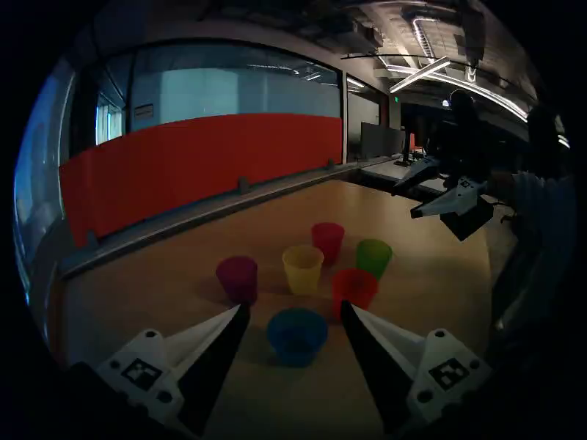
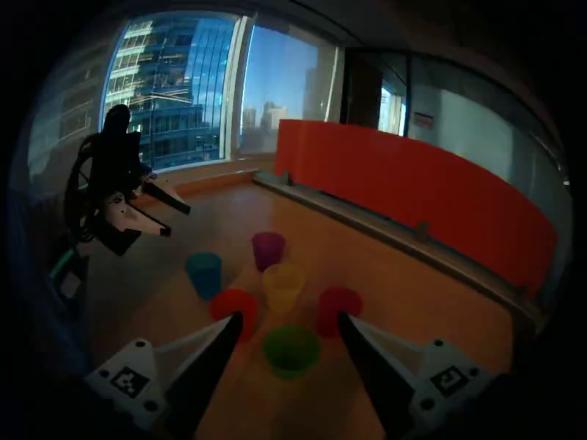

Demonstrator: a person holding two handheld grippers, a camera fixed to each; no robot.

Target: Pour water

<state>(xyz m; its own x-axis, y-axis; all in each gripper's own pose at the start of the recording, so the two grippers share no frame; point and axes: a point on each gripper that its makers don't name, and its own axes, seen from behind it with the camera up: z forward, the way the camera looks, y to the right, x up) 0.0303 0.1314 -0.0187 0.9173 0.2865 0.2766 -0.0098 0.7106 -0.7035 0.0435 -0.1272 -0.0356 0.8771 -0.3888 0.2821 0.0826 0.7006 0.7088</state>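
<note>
— Left gripper (image 1: 293, 306): how wide does it stand?
— Wide apart, both fingers free, nothing held. The blue cup (image 1: 297, 337) stands upright just ahead, in line with the gap between the fingertips, touched by neither.
— And past the blue one?
— The orange-red cup (image 1: 354, 290) is just beyond the right fingertip and the purple cup (image 1: 238, 279) just beyond the left one. The yellow cup (image 1: 302, 268) is straight ahead between those two. Farther on come the crimson cup (image 1: 327, 242) and, to its right, the green cup (image 1: 373, 257). All six are upright, near each other but apart. Whether any holds water I cannot tell.
— And the right gripper (image 2: 290, 315)?
— Spread just as wide, and empty too. From its side the green cup sits nearest, ahead of the gap, and the blue one lies farther off to its left front.
— Do they face each other?
— Yes, from opposite sides of the cluster, each raised above the wooden table (image 1: 440, 293), well apart from the cups.
— Around them?
— A red partition (image 1: 205, 161) runs along the table's edge, off to this gripper's left front. Tall windows (image 2: 176, 88) rise behind it.
</note>
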